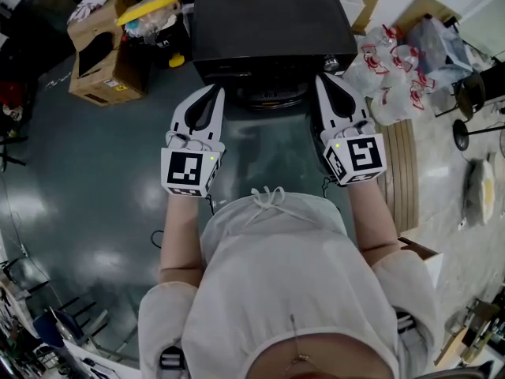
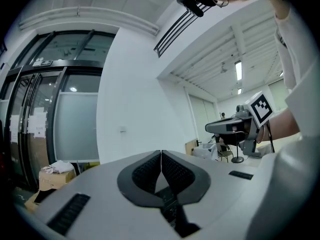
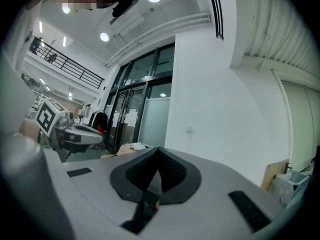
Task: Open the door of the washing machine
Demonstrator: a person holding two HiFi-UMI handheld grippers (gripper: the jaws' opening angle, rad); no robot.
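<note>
- The washing machine [image 1: 264, 22] is a black box with a flat top. It stands on the dark green floor [image 1: 95, 156], toward the right edge of the green part, straight before you.
- The curved rim of its door [image 1: 268, 95] shows at the front side, between the tips of your two grippers (from above you cannot tell if it is fully shut).
- Your left gripper [image 1: 216, 91] has its jaws together with nothing between them, and your right gripper [image 1: 322, 77] is the same.
- Only the head view shows the machine. The gripper views show a white wall [image 2: 130, 94] and glass doors [image 3: 132, 119], and each one shows the other gripper at its side.
- Left of the machine a cardboard box [image 1: 99, 61] stands on the floor. It has a dark oval hole in its side and a white cloth [image 1: 95, 5] lying on top.
- Right of the machine lie white plastic bags [image 1: 387, 77] with red print. What they hold cannot be seen.
</note>
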